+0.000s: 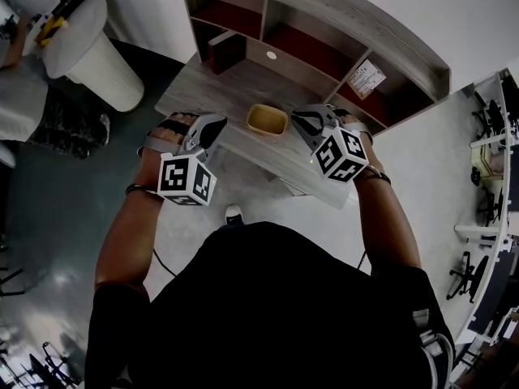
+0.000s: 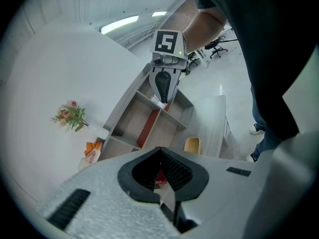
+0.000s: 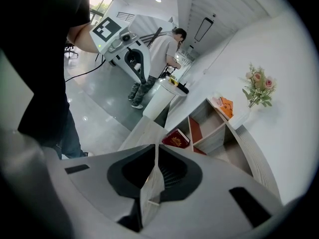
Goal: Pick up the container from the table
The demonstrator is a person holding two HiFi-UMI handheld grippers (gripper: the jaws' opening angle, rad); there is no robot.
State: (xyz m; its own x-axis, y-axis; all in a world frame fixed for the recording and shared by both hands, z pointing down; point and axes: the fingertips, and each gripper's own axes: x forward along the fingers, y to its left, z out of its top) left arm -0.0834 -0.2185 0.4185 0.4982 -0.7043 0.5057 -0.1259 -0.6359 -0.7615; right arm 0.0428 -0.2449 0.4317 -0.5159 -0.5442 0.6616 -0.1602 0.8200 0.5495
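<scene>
The container [image 1: 267, 120] is a small tan, open-topped tub on the grey wooden table [image 1: 227, 96], near its front edge. It also shows in the left gripper view as the container [image 2: 192, 144] on the table top. My left gripper [image 1: 212, 128] hovers just left of it and my right gripper [image 1: 306, 121] just right of it, both apart from it. In the left gripper view my left gripper [image 2: 159, 151] has its tips together on nothing, and my right gripper [image 2: 167, 81] faces it. My right gripper [image 3: 156, 148] is likewise shut and empty.
A shelf unit [image 1: 324, 35] with red-backed compartments stands at the table's back. A dark red book [image 3: 175, 139] leans at its left end, and a flower vase [image 3: 256, 88] stands on top. A white round cabinet [image 1: 93, 47] stands at the left, a person [image 3: 159, 54] beside it.
</scene>
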